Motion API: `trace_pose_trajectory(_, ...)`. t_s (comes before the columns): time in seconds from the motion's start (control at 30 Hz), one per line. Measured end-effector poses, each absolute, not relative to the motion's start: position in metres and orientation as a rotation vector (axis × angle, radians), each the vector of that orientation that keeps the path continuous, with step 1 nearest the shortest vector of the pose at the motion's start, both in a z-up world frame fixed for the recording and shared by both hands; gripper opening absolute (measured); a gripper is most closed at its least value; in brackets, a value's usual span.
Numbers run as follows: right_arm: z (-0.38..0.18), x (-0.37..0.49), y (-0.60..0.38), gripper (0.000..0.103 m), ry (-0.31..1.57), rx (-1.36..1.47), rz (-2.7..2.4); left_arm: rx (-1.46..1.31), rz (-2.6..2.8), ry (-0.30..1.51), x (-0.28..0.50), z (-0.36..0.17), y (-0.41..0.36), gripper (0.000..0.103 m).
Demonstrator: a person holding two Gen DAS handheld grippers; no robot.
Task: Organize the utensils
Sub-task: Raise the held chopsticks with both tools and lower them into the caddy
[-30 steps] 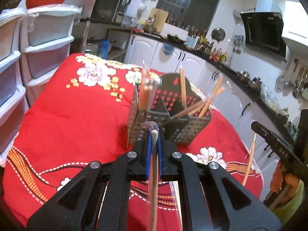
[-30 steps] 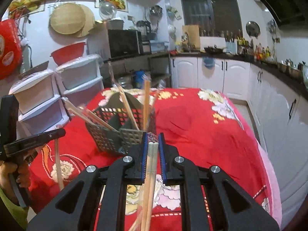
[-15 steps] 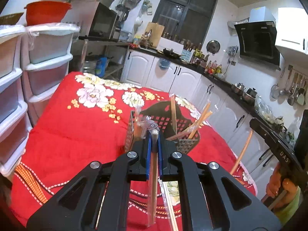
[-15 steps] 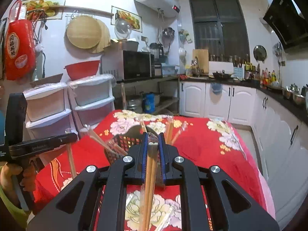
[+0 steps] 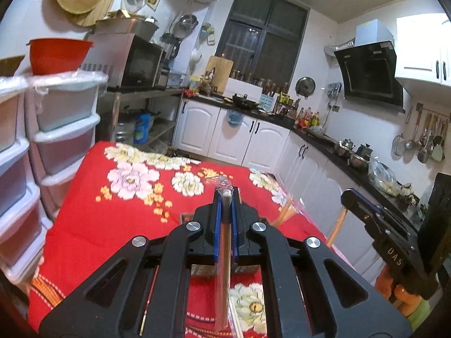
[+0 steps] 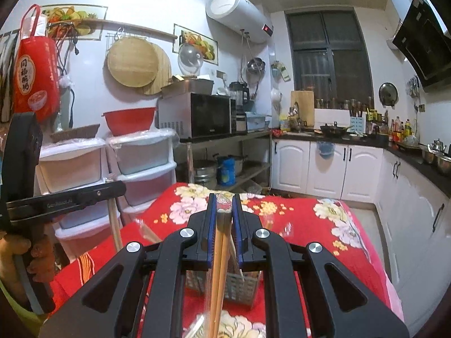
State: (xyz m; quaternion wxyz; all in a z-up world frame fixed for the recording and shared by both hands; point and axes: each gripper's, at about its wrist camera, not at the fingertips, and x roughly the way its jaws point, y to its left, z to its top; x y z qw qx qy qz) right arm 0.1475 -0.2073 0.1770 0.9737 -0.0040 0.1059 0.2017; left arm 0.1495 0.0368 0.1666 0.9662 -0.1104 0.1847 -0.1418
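Both grippers have risen since the earlier frame: the perforated utensil caddy [image 6: 222, 284], which stood ahead of the fingers, now sits low behind them, and more of the kitchen shows above the red floral tablecloth [image 5: 107, 214].

The left gripper [image 5: 224, 197] is pinched tight on a plastic-wrapped chopstick packet [image 5: 222, 267], gripped near its top end so the length hangs down below the fingers — a hold that suits lowering it end-first into a compartment. The right gripper [image 6: 224, 202] is likewise closed on a wrapped pair of chopsticks [image 6: 218, 270], which dangle the same way.

The caddy already holds several chopsticks leaning at angles, so lifting the packets high probably serves to clear those tips and the caddy's rim. Which compartment each packet is meant for I cannot tell — the grippers' own bodies hide most of the caddy in both views.
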Motion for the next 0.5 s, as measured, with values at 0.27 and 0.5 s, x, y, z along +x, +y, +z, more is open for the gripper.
trace_pose_trajectory(0.27, 0.202, 0.17, -0.199, 0.011, 0.162, -0.001, 0.419, -0.193, -0.28, 0.327, 0.168, 0.193, 0.026, 0.001)
trace_pose_trajectory(0.5, 0.223, 0.189, -0.19, 0.011, 0.102, -0.004, 0.42, -0.187, -0.253, 0.279, 0.188, 0.208, 0.021, 0.001)
